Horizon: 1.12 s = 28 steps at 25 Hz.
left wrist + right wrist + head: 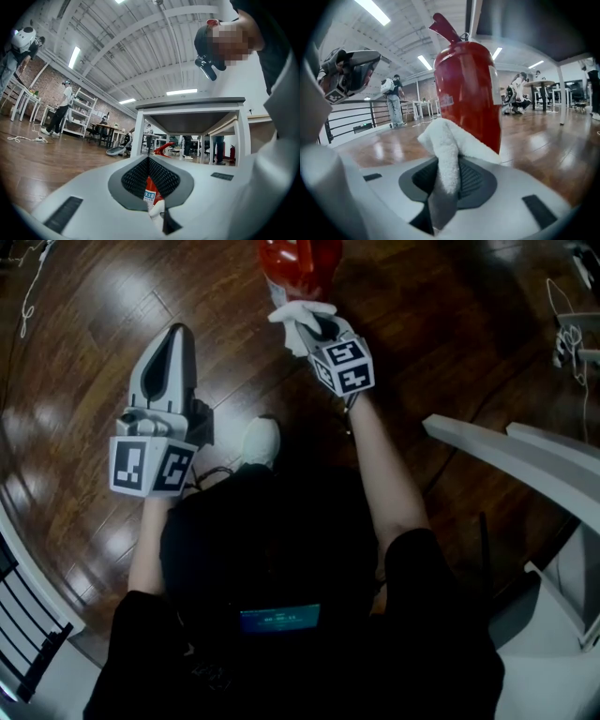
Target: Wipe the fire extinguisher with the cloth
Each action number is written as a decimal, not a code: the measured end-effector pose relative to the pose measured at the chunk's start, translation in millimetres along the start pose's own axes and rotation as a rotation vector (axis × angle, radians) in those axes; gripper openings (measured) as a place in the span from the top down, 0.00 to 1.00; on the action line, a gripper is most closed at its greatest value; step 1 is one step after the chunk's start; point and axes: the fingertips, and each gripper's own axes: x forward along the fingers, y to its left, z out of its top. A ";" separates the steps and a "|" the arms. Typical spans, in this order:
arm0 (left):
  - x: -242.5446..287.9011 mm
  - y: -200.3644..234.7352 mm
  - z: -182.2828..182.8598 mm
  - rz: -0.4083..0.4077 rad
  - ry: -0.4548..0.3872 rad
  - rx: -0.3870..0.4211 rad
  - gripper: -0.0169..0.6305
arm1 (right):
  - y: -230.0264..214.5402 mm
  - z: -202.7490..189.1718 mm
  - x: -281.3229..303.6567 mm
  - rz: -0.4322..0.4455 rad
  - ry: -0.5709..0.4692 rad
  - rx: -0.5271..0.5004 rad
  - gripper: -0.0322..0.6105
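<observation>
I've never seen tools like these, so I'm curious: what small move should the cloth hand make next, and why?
Probably sweep the cloth across the fire extinguisher. The right gripper is shut on the cloth, which bulges forward right at the red cylinder's side, so wiping looks ready; the left gripper is shut and held apart.

glossy dark wooden floor (84,324) with a loose white cable (22,138). a white table (190,105) stands close by. long strip lights (74,57) on a beamed ceiling (131,42); far wall (49,82) looks like brick. black railing (329,130) at one side.
</observation>
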 end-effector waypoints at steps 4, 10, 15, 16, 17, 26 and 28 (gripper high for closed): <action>-0.9 7.5 -0.1 0.020 -0.003 -0.001 0.97 | 3.7 7.9 -11.4 0.010 -0.023 0.007 0.78; 7.9 14.8 23.5 0.049 0.012 0.026 0.97 | 17.1 78.9 -67.3 0.027 -0.159 0.025 0.77; -3.6 -8.7 98.1 0.003 0.086 0.041 0.97 | 36.5 173.7 -162.0 -0.019 -0.242 0.070 0.77; -6.2 -16.8 115.9 -0.009 0.106 0.034 0.97 | 41.9 193.2 -182.8 -0.029 -0.245 0.075 0.77; -7.1 -25.1 134.7 -0.018 0.122 0.027 0.97 | 46.7 213.7 -202.2 -0.037 -0.244 0.078 0.77; -19.6 -109.1 313.0 -0.040 0.149 0.007 0.97 | 106.9 355.9 -352.1 -0.022 -0.250 0.179 0.77; -25.5 -127.2 357.6 -0.045 0.138 -0.005 0.97 | 128.2 395.4 -386.4 -0.010 -0.259 0.175 0.77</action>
